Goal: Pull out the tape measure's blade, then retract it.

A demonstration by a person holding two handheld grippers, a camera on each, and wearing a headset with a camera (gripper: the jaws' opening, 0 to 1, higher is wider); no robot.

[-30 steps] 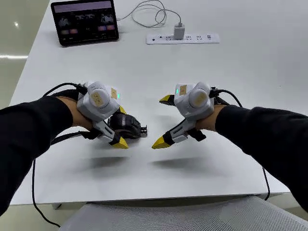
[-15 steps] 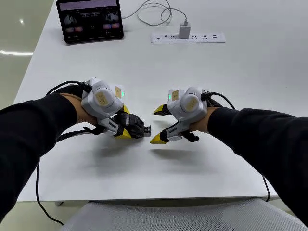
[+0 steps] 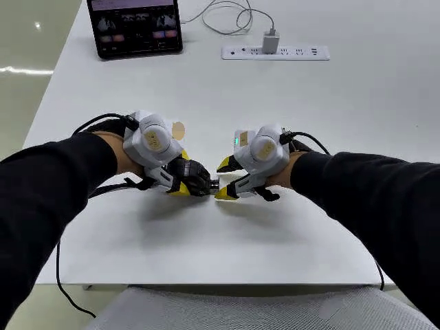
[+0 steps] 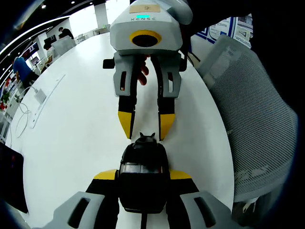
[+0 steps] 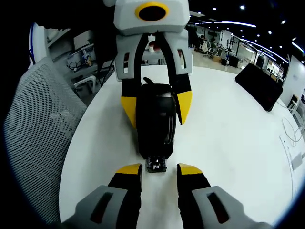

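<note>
Clamping tape measure (image 3: 190, 176) in left gripper (image 4: 143, 174); straddling its hook (image 5: 156, 165) with right gripper (image 5: 159, 170), released (no pinch yet). Risk: shallow bite, slipping off.

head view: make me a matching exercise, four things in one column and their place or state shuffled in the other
1 tape measure
2 right gripper
3 tablet
4 power strip

a far left of table, screen lit
b clamped in left gripper
c open, jaws flanking blade tip
d far side, charger plugged in

Pairs: 1-b, 2-c, 3-a, 4-d
</note>
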